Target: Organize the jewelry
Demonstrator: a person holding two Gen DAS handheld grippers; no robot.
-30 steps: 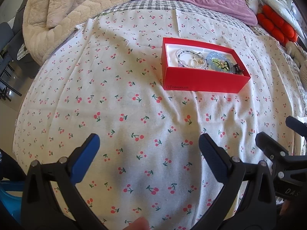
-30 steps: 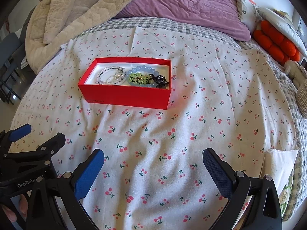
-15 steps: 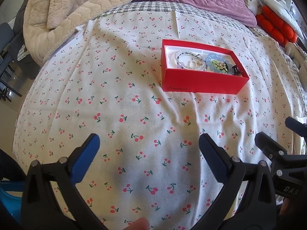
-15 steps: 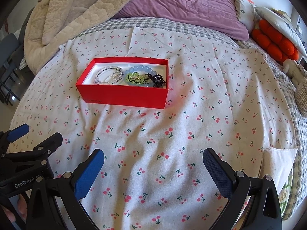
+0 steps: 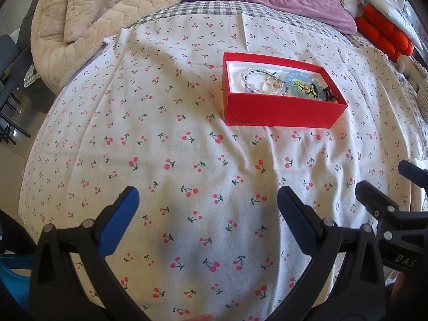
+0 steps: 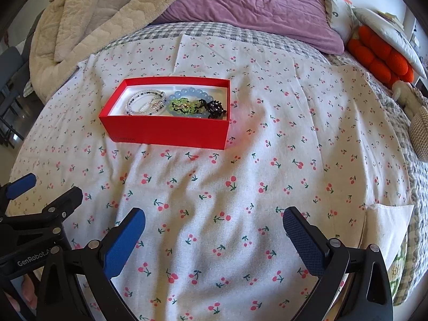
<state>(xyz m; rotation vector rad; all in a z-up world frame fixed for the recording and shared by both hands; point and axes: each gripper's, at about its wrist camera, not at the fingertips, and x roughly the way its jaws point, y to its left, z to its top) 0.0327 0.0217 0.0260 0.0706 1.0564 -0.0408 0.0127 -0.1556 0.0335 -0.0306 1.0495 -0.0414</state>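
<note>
A red box (image 5: pixel 281 112) (image 6: pixel 165 131) lies open on the cherry-print cloth (image 5: pixel 165 144) (image 6: pixel 267 165). Inside it are clear bead bracelets (image 5: pixel 260 81) (image 6: pixel 145 101), a pale blue bead bracelet with a green piece (image 5: pixel 305 85) (image 6: pixel 187 104), and a small black piece (image 5: pixel 328 93) (image 6: pixel 215 108) at the right end. My left gripper (image 5: pixel 207 200) hovers open above the cloth, well short of the box. My right gripper (image 6: pixel 214 219) is open too, nothing between its fingers. Each gripper shows at the edge of the other's view.
A beige quilted blanket (image 6: pixel 101 18) is heaped at the back left, a purple pillow (image 6: pixel 254 8) at the back. Orange cushions (image 6: pixel 379 56) and white pillows sit at the back right. The bed edge drops off left toward dark chair legs (image 5: pixel 10 101).
Both grippers have drawn back slightly, so the red box sits a little farther up in each view. Both stay open and empty.
</note>
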